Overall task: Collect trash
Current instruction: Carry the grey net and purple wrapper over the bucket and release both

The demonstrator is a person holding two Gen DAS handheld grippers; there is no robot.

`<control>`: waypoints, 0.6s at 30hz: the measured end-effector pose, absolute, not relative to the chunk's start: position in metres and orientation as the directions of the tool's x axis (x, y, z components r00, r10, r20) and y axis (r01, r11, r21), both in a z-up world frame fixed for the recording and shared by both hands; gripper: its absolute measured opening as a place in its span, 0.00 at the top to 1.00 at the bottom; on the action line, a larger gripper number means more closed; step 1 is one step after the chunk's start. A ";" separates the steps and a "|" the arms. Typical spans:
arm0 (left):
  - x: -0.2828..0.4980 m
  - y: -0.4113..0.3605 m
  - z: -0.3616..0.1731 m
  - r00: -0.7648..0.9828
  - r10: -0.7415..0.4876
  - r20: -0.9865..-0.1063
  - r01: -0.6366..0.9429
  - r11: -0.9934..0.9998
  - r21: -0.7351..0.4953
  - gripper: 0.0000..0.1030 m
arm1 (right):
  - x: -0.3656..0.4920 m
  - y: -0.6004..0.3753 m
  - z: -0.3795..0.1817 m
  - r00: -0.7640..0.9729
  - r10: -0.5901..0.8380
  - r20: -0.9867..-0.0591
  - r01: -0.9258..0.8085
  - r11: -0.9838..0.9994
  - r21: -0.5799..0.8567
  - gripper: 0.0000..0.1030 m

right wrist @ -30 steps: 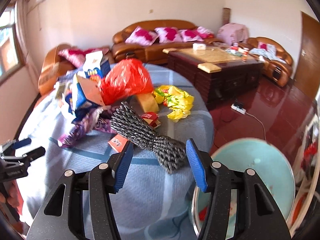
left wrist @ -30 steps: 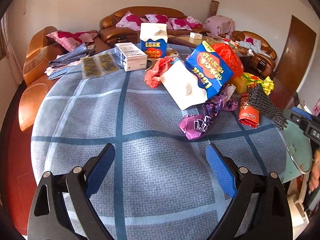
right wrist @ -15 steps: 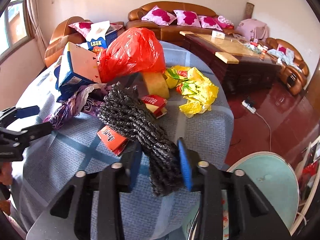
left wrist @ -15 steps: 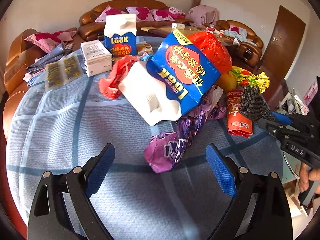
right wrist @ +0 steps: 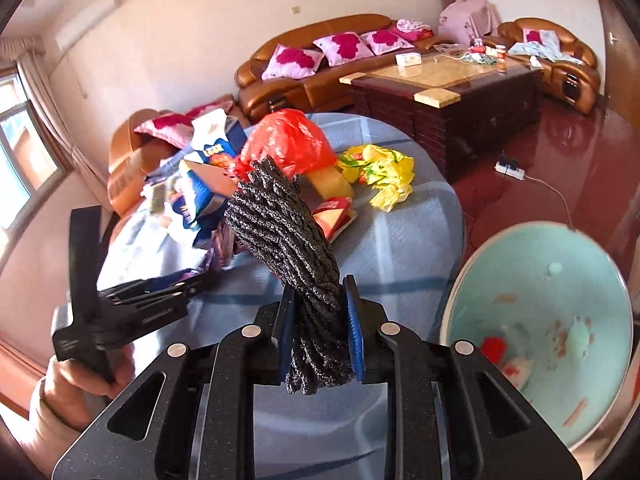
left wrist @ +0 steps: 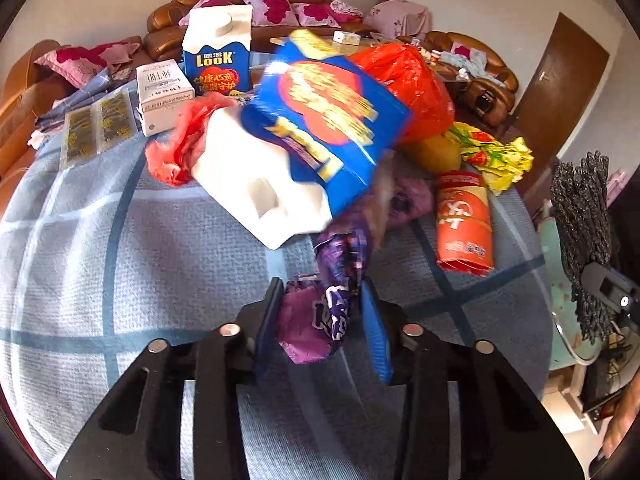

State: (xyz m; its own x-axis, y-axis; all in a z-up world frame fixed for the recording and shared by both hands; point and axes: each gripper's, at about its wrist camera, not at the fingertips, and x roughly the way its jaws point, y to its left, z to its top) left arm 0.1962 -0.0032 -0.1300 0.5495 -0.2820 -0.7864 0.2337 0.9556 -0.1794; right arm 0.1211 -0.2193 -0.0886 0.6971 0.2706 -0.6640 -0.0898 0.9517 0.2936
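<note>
The left gripper [left wrist: 322, 324] tilts downward, its jaws closing on a purple wrapper [left wrist: 320, 316] between the blue pads. The right gripper [right wrist: 318, 326] is also angled down, jaws closing around a dark knitted bundle [right wrist: 288, 240]

The tipped blue carton [left wrist: 320, 120] is smeared with blur, its print unreadable. The purple wrapper [left wrist: 320, 312] vanishes under it at the far end. The pale green bin [right wrist: 540, 320] runs off the right edge, and the scraps inside are too small to name.
</note>
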 end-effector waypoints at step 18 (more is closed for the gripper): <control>0.108 0.022 -0.089 0.626 -0.305 -0.717 0.239 0.951 -0.196 0.70 | 0.047 -0.242 -0.073 0.773 0.221 -0.595 -0.014 0.943 0.332 0.77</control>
State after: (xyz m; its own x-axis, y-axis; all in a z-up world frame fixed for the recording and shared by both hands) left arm 0.1077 0.0223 -0.0892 0.6264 -0.3054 -0.7172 0.2393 0.9510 -0.1959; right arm 0.0470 -0.2420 -0.0733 0.7727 0.2211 -0.5950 -0.0141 0.9431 0.3321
